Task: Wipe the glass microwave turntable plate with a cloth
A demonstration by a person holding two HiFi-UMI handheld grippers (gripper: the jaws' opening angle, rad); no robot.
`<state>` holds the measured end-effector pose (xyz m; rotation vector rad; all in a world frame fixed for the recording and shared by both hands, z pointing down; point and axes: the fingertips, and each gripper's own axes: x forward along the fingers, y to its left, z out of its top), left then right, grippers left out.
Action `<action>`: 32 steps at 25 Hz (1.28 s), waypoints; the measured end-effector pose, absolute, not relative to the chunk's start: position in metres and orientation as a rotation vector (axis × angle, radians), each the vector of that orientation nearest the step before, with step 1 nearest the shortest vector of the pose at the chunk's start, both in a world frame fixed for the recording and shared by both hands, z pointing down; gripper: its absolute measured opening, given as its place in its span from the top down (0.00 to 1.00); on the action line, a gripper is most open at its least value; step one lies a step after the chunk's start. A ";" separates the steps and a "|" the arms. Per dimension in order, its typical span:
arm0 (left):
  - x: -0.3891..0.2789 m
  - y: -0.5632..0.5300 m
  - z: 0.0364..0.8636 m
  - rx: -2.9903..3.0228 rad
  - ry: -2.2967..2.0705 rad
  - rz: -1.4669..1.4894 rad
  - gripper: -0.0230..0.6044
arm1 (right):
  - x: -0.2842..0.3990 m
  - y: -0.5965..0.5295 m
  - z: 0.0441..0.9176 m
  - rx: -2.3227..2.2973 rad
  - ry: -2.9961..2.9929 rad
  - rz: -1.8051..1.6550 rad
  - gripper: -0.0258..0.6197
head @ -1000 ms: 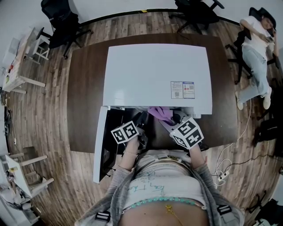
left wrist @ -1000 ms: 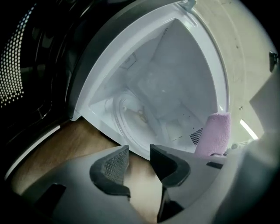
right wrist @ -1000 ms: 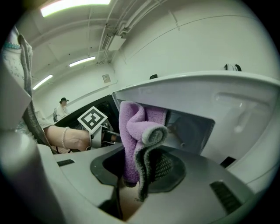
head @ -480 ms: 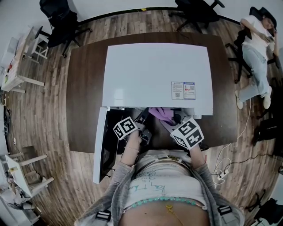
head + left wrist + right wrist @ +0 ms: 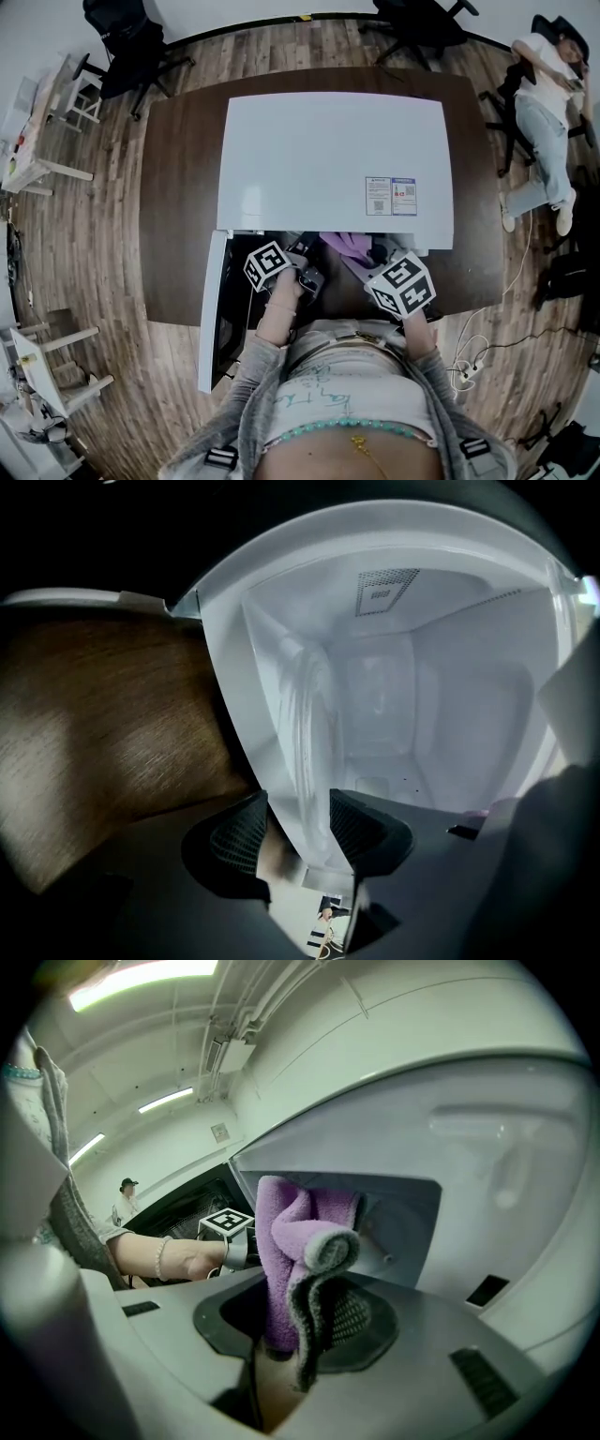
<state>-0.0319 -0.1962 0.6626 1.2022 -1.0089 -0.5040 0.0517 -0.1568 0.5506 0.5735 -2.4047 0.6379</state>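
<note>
Left claw (image 5: pixel 300 808) rolled, just opened; glass plate (image 5: pixel 305 728) between pads (image 5: pixel 239 836), seemingly unclamped.

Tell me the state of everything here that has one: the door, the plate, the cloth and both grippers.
microwave door: open, swung to the left.
left gripper: open around the glass plate rim, jaws have just been opening.
glass plate: inside the microwave, not clamped.
right gripper: shut on the cloth.
cloth: bunched, sticking up from the right gripper.

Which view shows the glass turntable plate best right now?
Left gripper view: the glass plate shows inside the microwave. In the head view the microwave's top hides it; the right gripper view shows none of it.
</note>
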 end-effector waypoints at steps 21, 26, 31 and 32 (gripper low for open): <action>-0.032 -0.190 0.662 1.197 -0.996 -0.502 0.78 | 0.056 -0.160 0.558 0.580 -2.395 0.653 0.77; -0.033 -0.189 0.656 1.231 -0.983 -0.526 0.85 | 0.058 -0.157 0.558 0.581 -2.393 0.651 0.77; -0.033 -0.185 0.655 1.235 -0.989 -0.528 0.85 | 0.058 -0.153 0.555 0.584 -2.397 0.642 0.77; -0.033 -0.184 0.655 1.235 -0.988 -0.527 0.85 | 0.059 -0.152 0.554 0.585 -2.397 0.641 0.77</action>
